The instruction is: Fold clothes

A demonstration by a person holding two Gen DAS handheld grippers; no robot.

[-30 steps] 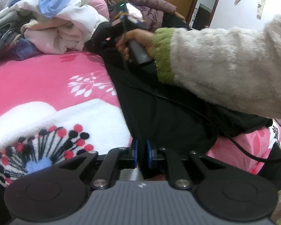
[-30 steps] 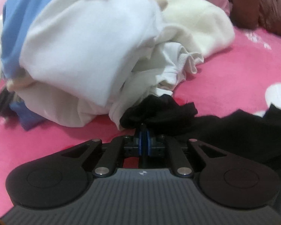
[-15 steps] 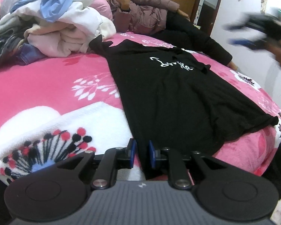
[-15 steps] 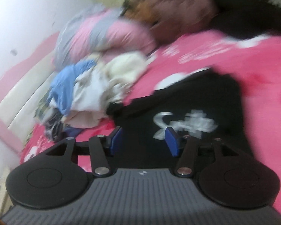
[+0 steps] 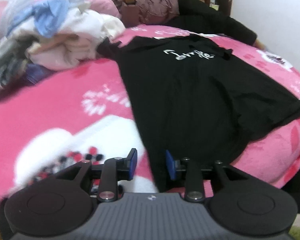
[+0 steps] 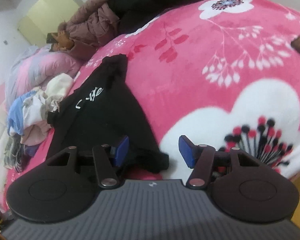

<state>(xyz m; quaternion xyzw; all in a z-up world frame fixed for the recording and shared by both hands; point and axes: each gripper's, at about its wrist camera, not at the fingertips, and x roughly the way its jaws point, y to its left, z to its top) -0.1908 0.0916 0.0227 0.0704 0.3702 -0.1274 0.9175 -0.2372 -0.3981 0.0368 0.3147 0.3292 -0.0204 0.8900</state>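
Both sets of jaws are apart with nothing pinched, left gripper [image 5: 151, 164] still opening over the black shirt [image 5: 200, 100] hem, right gripper [image 6: 154, 150] gaping above its corner, shirt flat on the pink bed [image 5: 60, 100], laundry pile [image 5: 56, 40] beyond.

1 black T-shirt [image 5: 194, 100] lies spread across 1 pink floral blanket [image 5: 60, 100]. 1 heap of unfolded clothes [image 5: 56, 40] sits far left, with 1 pink pillow [image 6: 42, 68] beside it and 1 puffy brown jacket [image 6: 94, 26] at the far edge. 2 grippers: left [image 5: 151, 165], right [image 6: 154, 150].
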